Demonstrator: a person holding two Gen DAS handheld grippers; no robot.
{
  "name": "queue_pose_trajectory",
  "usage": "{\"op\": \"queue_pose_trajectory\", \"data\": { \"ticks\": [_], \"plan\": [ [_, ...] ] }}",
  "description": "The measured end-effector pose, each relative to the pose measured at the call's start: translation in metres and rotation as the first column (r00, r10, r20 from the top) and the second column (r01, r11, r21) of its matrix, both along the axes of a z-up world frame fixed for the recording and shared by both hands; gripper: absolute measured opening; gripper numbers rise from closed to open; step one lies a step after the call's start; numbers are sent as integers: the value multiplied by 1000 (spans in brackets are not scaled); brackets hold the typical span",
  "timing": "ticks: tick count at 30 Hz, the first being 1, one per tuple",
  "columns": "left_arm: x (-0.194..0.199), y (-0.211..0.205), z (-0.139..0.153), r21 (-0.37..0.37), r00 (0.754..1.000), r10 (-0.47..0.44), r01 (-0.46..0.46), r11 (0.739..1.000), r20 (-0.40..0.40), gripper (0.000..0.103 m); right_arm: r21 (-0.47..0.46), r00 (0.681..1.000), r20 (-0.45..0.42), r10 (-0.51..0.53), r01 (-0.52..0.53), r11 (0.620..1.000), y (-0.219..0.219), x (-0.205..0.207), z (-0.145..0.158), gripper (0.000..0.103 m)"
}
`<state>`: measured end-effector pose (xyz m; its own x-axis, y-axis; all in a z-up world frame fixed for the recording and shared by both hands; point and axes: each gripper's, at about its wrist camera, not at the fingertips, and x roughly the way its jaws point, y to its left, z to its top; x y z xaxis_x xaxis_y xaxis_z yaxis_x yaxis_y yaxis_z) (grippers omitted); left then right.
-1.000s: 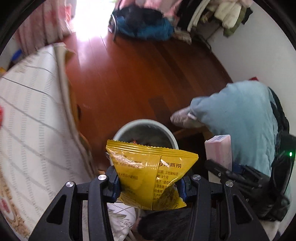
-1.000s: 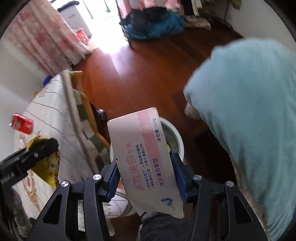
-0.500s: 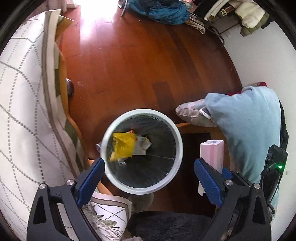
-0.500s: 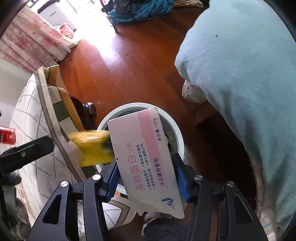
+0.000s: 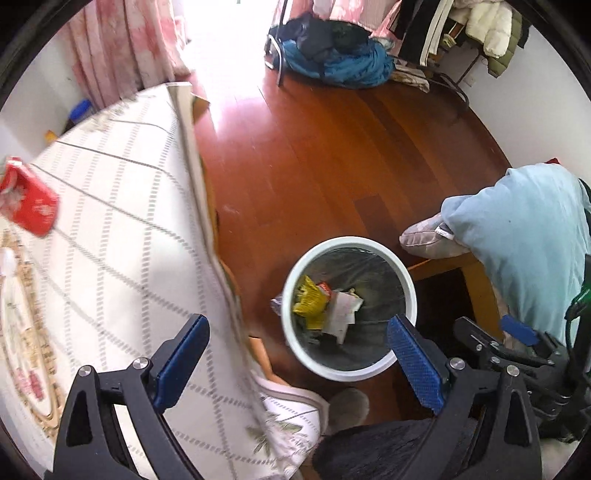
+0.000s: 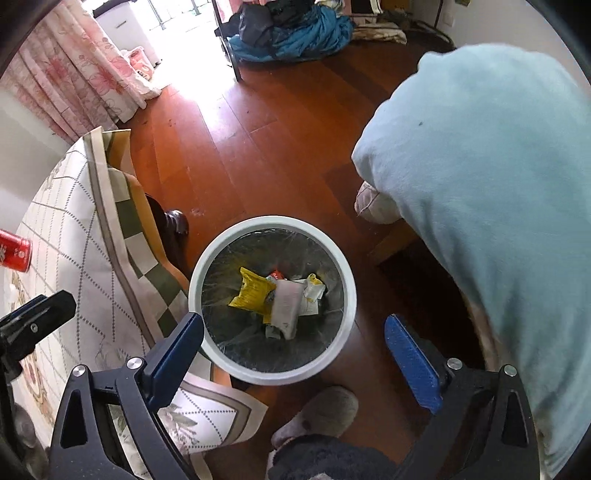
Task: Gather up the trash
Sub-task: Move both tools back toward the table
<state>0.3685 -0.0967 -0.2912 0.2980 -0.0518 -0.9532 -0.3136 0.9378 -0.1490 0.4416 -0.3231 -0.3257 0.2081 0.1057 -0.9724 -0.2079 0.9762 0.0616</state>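
**Both grippers empty above the waste bin**

The left gripper (image 5: pixel 297 343) stands wide with nothing between its blue pads (image 5: pixel 415 363); in its view the white round waste bin (image 5: pixel 412 291) sits at lower centre on the red-brown wooden floor (image 5: pixel 314 155). The right gripper (image 6: pixel 293 341) is opening, its jaws far apart and bare, and it hangs almost directly over the same bin (image 6: pixel 271 374), which fills the middle of its frame.

Inside the bin, on a dark liner, lie a yellow snack packet (image 6: pixel 251 291) to the left and a pale pink-and-white carton (image 6: pixel 286 306) just beside it at centre, partly overlapping it, with smaller scraps of paper around them. In the left view the packet (image 5: pixel 308 302) and the carton (image 5: pixel 341 308) show the same way.

A table under a cream dotted-grid tablecloth (image 5: pixel 110 229) takes up the left of both frames; a red can (image 6: pixel 13 251) lies on it at the far left edge. A person's light blue sleeve (image 6: pixel 491 192) covers the right side of the right view. A grey slipper (image 6: pixel 321 413) shows at the bottom, near the bin. Pink floral curtains (image 6: pixel 70 62) hang at upper left, and a heap of blue bedding (image 6: pixel 291 33) lies at the top.
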Motion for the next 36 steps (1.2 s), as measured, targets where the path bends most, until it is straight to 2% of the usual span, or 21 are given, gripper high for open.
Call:
{"op": "queue_pose_trajectory", "data": {
  "ticks": [8, 17, 23, 27, 30, 32, 34, 36],
  "plan": [
    [-43, -6, 49, 105, 997, 8, -17, 994, 80, 98, -7, 998, 68, 18, -18, 1000, -1, -45, 53, 100],
    [-93, -9, 102, 157, 986, 9, -36, 987, 165, 98, 31, 987, 158, 38, -43, 999, -8, -98, 124, 100],
    [-120, -3, 132, 177, 977, 54, -92, 980, 205, 98, 73, 976, 213, 35, -52, 996, -8, -128, 166, 100],
    [-134, 15, 135, 176, 968, 122, -162, 971, 221, 99, 99, 975, 219, 33, -56, 994, -1, -135, 179, 100],
    [-144, 40, 125, 197, 959, 193, -234, 952, 209, 99, 120, 976, 210, 58, -84, 989, 19, -133, 177, 100],
    [-150, 67, 112, 225, 949, 252, -292, 930, 188, 99, 144, 976, 201, 80, -111, 983, 38, -131, 173, 100],
    [-158, 95, 99, 255, 935, 312, -348, 902, 169, 99, 159, 975, 185, 126, -157, 975, 69, -125, 165, 100],
    [-169, 135, 81, 304, 906, 395, -422, 854, 151, 99, 195, 962, 188, 199, -235, 952, 111, -120, 153, 100]
  ]
}}
